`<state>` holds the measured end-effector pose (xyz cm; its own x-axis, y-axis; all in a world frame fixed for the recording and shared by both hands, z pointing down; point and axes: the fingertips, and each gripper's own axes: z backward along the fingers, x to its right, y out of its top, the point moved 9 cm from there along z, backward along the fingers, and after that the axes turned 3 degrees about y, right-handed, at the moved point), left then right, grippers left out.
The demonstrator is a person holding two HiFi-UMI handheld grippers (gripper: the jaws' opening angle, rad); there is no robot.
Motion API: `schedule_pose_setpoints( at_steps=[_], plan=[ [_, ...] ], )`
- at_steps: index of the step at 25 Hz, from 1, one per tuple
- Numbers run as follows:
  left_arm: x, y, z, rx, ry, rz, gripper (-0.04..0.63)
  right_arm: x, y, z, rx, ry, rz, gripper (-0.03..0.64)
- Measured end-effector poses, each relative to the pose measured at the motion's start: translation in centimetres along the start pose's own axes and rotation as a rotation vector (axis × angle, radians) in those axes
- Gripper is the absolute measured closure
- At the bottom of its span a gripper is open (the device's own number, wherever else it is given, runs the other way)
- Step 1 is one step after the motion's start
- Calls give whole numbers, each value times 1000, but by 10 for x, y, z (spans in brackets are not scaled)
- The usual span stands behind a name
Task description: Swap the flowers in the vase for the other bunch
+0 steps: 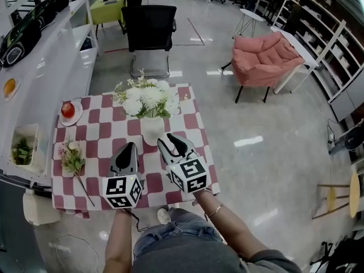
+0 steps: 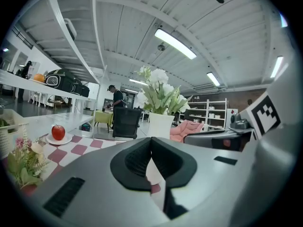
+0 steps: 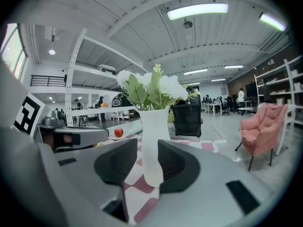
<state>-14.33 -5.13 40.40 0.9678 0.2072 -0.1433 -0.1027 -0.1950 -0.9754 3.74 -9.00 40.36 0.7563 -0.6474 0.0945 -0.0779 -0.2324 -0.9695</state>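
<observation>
A white vase (image 1: 152, 131) holding white flowers (image 1: 147, 99) stands on the red-and-white checked table (image 1: 185, 121). The other bunch, small pink flowers (image 1: 73, 157), lies flat near the table's left edge. My left gripper (image 1: 127, 148) is shut with nothing in it, just left of the vase and short of it. My right gripper (image 1: 172, 142) is open, just right of the vase. In the right gripper view the vase (image 3: 152, 141) shows in the gap between the jaws of the right gripper (image 3: 147, 150), and the pads do not touch it. In the left gripper view the vase (image 2: 160, 125) stands ahead of the left gripper (image 2: 150, 143).
A red apple (image 1: 67, 110) sits on a small plate at the table's far left corner. A black chair (image 1: 149, 30) stands beyond the table and a pink armchair (image 1: 264, 56) to the right. A white shelf with a basket (image 1: 23, 149) runs along the left.
</observation>
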Motion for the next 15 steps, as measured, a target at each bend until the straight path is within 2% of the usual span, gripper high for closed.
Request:
schedule_pose_setpoints(
  at_steps=[7, 15],
  plan=[
    [-3, 5, -14, 3, 30, 15, 578, 12, 8, -22, -21, 48, -39, 367],
    [-14, 5, -26, 3, 70, 36, 578, 18, 16, -47, -21, 101, -16, 279]
  ],
)
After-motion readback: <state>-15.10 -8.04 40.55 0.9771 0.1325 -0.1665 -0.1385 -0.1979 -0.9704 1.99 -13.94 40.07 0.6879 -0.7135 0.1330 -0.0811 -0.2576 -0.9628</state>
